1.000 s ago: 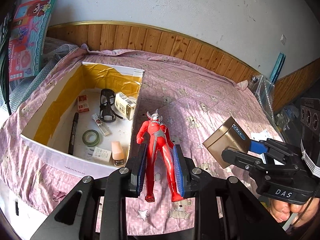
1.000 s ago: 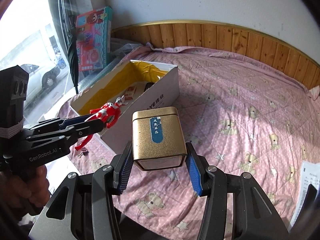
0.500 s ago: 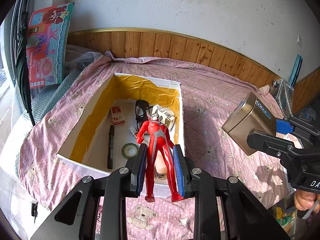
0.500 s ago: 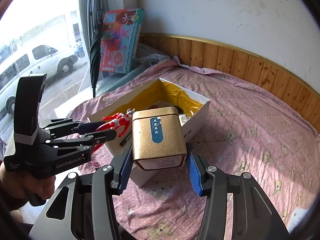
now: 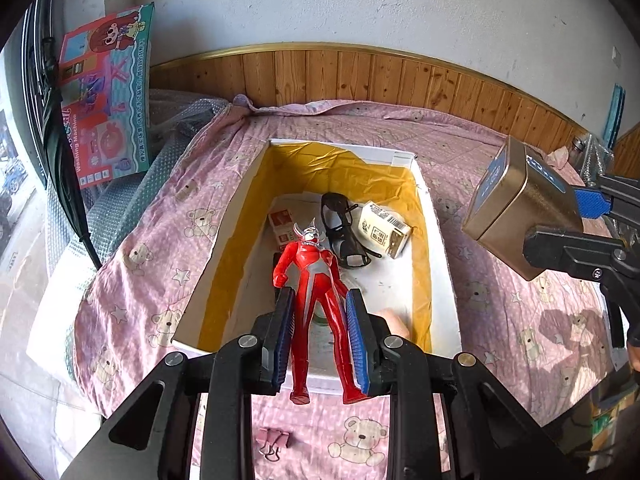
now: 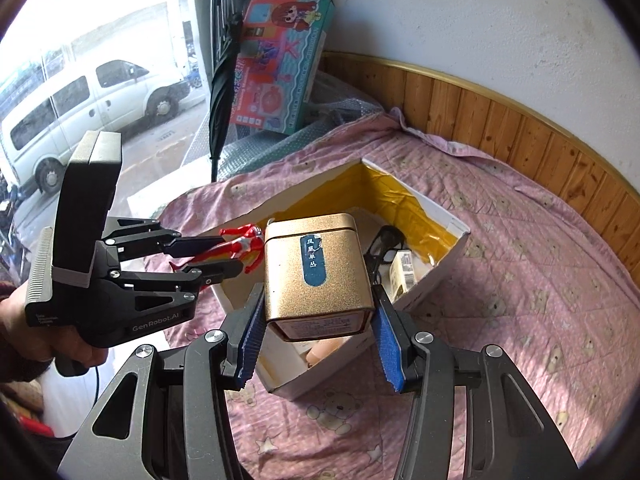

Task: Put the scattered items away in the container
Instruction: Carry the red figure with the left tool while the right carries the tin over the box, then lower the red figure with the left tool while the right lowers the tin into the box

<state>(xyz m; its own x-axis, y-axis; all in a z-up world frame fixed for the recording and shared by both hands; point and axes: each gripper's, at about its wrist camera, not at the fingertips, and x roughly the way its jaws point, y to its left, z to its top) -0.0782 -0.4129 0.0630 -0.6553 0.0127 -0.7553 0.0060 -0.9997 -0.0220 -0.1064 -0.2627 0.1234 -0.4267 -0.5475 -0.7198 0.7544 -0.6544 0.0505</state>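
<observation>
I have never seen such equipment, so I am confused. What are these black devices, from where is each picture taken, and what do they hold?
There is no robot here. A person holds one hand-held gripper in each hand, a black tool with two fingers with blue pads. Each carries a fisheye camera looking forward along its fingers, so each picture is one tool's own view.

In the left tool's view, the left hand-held gripper clamps a red toy figure by the legs, above a white box with yellow lining. In the right tool's view, the right hand-held gripper clamps a gold tin.

The box stands on a pink bedcover. Inside lie black glasses and a small carton. A pink binder clip lies outside it.
</observation>
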